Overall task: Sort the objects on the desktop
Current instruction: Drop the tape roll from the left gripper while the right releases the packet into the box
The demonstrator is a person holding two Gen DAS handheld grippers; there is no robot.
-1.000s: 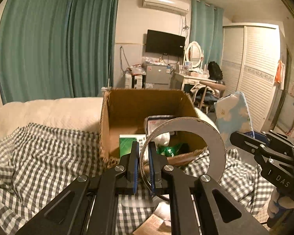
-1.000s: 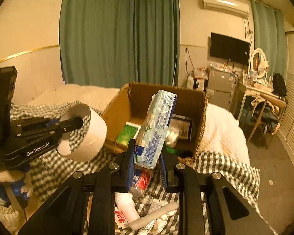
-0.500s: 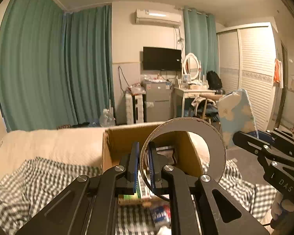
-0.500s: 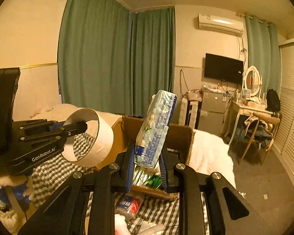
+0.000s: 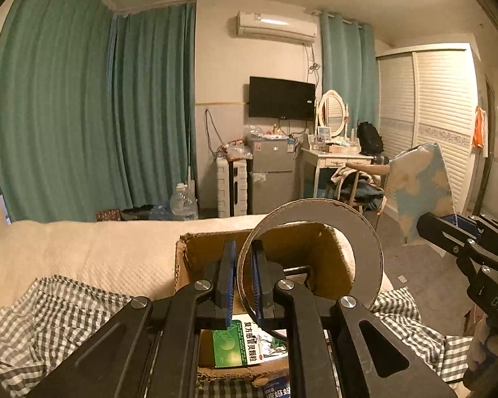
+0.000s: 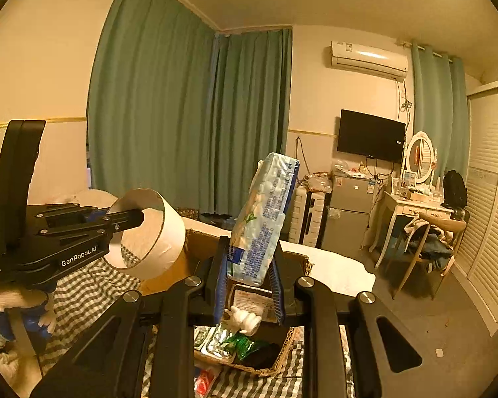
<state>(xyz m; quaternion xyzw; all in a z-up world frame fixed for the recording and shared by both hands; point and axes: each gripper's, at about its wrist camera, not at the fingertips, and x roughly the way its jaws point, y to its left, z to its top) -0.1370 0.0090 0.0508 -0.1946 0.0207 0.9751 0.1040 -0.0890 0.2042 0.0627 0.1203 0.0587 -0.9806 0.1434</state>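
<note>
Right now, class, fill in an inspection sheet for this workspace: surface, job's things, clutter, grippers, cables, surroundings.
Surface: grey checked cloth over a cream bed.
Job's things: cardboard box, partly filled; green booklet inside.
Clutter: packets on the cloth below the box.
Grippers: left gripper pinches the wall of a tape roll; right gripper clamps a tissue pack.
Cables: wires on the wall beside the television.
Surroundings: teal curtains, dressing table.

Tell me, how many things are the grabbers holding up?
2. The left gripper pinches a tape roll by its wall; the right gripper clamps a tissue pack, above the cardboard box.
</note>
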